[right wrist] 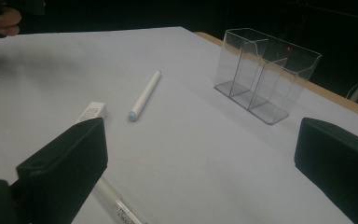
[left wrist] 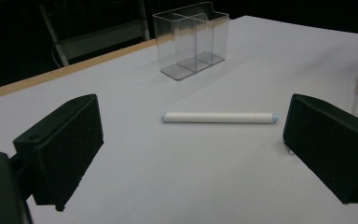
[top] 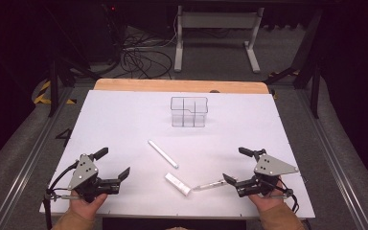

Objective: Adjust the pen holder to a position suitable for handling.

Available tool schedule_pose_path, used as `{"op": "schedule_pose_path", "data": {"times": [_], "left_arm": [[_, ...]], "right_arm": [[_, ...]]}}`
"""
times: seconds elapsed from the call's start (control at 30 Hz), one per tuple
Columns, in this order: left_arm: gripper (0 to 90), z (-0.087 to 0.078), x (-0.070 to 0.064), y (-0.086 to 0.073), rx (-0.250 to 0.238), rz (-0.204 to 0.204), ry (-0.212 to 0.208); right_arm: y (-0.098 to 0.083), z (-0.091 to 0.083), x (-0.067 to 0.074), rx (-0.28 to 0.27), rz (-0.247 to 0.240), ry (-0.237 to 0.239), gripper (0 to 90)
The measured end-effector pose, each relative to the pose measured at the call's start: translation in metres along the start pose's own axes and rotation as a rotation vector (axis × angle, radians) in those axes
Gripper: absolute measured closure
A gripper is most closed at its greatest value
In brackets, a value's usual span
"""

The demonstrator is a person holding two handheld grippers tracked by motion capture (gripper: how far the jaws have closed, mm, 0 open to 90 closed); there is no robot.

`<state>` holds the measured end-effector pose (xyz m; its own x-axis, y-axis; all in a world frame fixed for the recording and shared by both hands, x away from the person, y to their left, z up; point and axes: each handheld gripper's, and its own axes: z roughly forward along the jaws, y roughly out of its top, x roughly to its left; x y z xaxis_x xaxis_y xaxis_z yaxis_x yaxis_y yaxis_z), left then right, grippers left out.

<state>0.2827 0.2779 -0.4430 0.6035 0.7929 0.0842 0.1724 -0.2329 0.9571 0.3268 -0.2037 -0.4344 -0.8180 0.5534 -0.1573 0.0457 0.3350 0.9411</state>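
Both tongs, the left tongs (top: 114, 166) and the right tongs (top: 236, 166), are black with blocky black jaws, each topped by a grey three-cornered plate dotted with small screws, trailing a black cable, above tan-brown sleeves.

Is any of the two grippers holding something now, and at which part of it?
Nothing is held. The left gripper and the right gripper are both open, with bare table between their jaws; the clear pen lies beside the right gripper's jaw, ungripped.

A clear plastic organizer (top: 189, 112) stands on the white table (top: 124, 120); nearer than it lie a white pen (top: 163, 154) with a pale blue tip, a white tube (top: 178, 184) and a transparent pen (top: 211, 184), flanked by black grippers.
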Motion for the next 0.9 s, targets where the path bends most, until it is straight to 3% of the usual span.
{"op": "schedule_pose_path", "data": {"times": [0.27,0.5,0.9], "left_arm": [[5.7,-0.0019,-0.0020,0.0017,-0.002,0.022,0.011],[5.8,-0.0023,-0.0056,0.0030,0.002,0.050,0.027],[6.4,-0.0045,-0.0034,0.0034,0.002,0.046,0.034]], "right_arm": [[0.0002,0.0003,-0.0013,0.017,-0.017,-0.006,2.5],[0.0005,-0.0012,-0.0043,0.000,0.032,0.015,0.6],[0.0078,0.0022,-0.0081,0.020,0.050,0.032,0.8]]}}
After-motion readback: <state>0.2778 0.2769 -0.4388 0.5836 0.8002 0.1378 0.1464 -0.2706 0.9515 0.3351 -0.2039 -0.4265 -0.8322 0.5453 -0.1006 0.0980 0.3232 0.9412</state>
